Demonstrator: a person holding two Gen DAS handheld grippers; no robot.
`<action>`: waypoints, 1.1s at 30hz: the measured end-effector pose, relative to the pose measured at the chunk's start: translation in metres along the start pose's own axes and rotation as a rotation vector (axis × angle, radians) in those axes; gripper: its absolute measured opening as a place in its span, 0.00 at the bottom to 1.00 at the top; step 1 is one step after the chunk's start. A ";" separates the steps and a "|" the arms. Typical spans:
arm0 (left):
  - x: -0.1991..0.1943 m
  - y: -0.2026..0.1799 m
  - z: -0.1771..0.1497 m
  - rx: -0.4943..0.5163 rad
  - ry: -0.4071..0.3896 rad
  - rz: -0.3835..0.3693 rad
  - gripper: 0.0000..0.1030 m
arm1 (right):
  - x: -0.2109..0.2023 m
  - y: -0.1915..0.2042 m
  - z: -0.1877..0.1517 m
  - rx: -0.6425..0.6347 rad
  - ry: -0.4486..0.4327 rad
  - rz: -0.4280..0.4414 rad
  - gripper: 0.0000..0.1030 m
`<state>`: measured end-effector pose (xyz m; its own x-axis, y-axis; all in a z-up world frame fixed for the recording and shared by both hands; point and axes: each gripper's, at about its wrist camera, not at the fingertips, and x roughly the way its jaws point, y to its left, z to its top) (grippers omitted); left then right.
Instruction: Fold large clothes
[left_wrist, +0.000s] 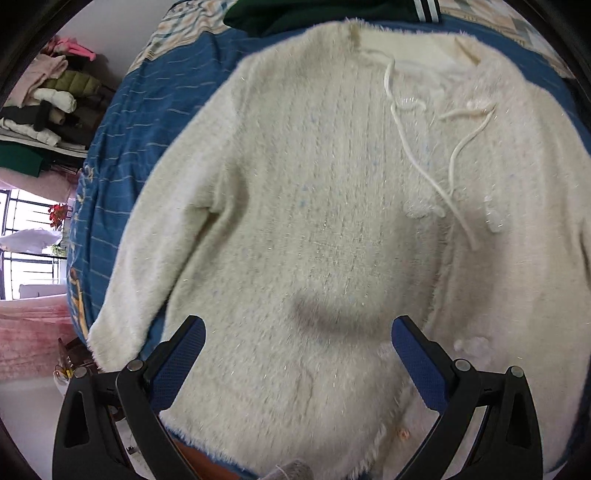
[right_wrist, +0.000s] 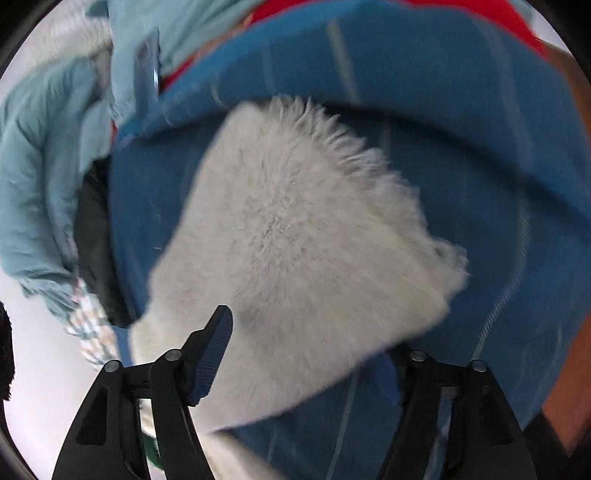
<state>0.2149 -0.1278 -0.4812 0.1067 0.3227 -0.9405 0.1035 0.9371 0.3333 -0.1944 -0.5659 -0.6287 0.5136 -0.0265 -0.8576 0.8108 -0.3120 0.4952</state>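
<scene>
A fuzzy cream sweater (left_wrist: 325, 206) lies flat on a blue striped bed cover (left_wrist: 122, 155), neck and drawstrings at the top, hem toward me. Its left sleeve (left_wrist: 147, 258) hangs down along the bed's left side. My left gripper (left_wrist: 298, 332) is open above the sweater's lower body, holding nothing. In the right wrist view, a fuzzy cream sleeve end (right_wrist: 295, 251) lies between the jaws of my right gripper (right_wrist: 306, 332), which stand wide apart. The right finger is partly hidden under the fabric.
A dark green garment (left_wrist: 314, 14) lies at the far edge of the bed. Shelves with stacked clothes (left_wrist: 44, 99) and a window (left_wrist: 26, 236) stand at the left. A light blue jacket (right_wrist: 48, 166) lies beside the bed in the right wrist view.
</scene>
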 end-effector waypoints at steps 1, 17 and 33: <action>0.006 -0.003 0.001 0.003 0.001 0.001 1.00 | 0.003 0.007 -0.002 -0.016 -0.016 -0.026 0.72; 0.025 0.098 0.002 -0.177 -0.057 -0.013 1.00 | -0.104 0.259 -0.120 -0.601 -0.163 0.165 0.08; 0.091 0.277 -0.114 -0.629 0.155 0.054 1.00 | 0.129 0.326 -0.621 -1.796 0.371 -0.031 0.07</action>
<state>0.1407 0.1766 -0.4820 -0.0536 0.3429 -0.9378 -0.5016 0.8028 0.3222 0.3104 -0.0809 -0.4915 0.3201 0.2236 -0.9206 -0.0224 0.9733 0.2286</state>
